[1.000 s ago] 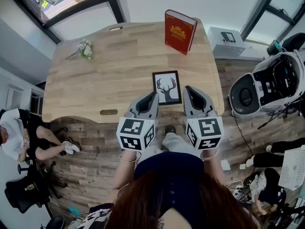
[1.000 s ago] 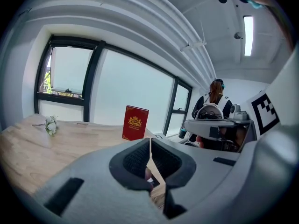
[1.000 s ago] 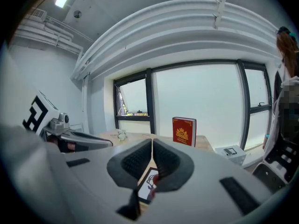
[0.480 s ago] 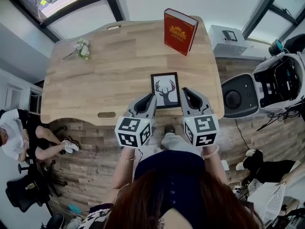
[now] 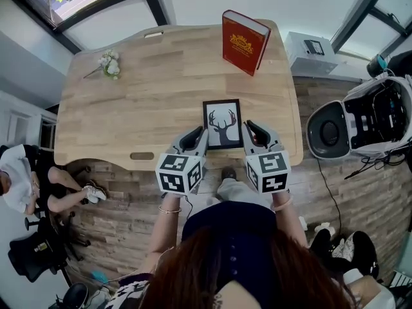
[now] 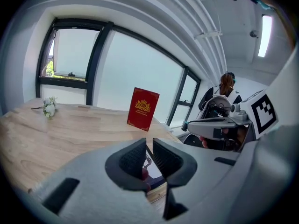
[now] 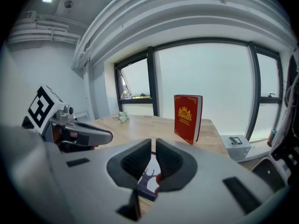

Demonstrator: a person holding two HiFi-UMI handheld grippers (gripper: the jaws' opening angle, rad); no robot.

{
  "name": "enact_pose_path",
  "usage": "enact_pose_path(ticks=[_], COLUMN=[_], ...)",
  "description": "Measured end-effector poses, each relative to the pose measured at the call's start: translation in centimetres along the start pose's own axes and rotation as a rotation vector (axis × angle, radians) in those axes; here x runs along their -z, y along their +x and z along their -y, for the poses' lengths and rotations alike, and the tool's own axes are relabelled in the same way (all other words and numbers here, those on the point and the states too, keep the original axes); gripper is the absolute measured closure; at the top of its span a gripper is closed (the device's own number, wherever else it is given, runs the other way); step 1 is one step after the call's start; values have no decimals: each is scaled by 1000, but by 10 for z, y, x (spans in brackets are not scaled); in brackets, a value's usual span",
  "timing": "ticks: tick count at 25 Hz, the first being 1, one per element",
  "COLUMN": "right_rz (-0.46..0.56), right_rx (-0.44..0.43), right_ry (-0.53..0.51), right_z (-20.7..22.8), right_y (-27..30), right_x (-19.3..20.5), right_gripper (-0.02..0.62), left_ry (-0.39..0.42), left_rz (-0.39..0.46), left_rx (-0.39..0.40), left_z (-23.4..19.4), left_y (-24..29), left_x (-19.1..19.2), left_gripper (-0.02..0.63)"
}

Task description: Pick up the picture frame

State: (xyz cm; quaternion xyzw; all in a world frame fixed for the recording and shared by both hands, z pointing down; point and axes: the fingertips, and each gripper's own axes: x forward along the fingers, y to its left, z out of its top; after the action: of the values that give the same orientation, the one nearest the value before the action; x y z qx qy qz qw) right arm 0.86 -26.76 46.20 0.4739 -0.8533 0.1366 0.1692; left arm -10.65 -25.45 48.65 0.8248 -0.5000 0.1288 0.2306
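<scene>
Pale wood bench (image 5: 129, 108) carried the picture frame (image 5: 223, 123) flat by its near edge, within easy reach. On either side, the left hand-held gripper (image 5: 199, 134) and right hand-held gripper (image 5: 251, 129) flanked its near corners. Both were clenched on nothing, apparently lined up for a two-sided lift. Since a second earlier both had sunk closer to the bench, and the frame had not moved. A red book (image 5: 243, 42) stood upright at the far edge.
</scene>
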Motion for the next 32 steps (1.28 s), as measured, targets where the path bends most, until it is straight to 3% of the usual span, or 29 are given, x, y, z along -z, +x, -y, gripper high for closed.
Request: enact_pose_path(ticks=[14, 17, 32], right_rz=[-132, -153, -268], right_rx=[-33, -39, -77], right_ry=[3, 5, -6], right_z=[18, 20, 23], right_y=[41, 48, 73], right_x=[40, 47, 85], right_gripper=[566, 566, 534], left_ry=[-51, -63, -116], left_rz=[-109, -134, -248], left_rx=[-26, -29, -50], left_z=[-25, -30, -48], left_y=[39, 45, 66], left_x=[32, 40, 82], left_gripper=[568, 527, 494])
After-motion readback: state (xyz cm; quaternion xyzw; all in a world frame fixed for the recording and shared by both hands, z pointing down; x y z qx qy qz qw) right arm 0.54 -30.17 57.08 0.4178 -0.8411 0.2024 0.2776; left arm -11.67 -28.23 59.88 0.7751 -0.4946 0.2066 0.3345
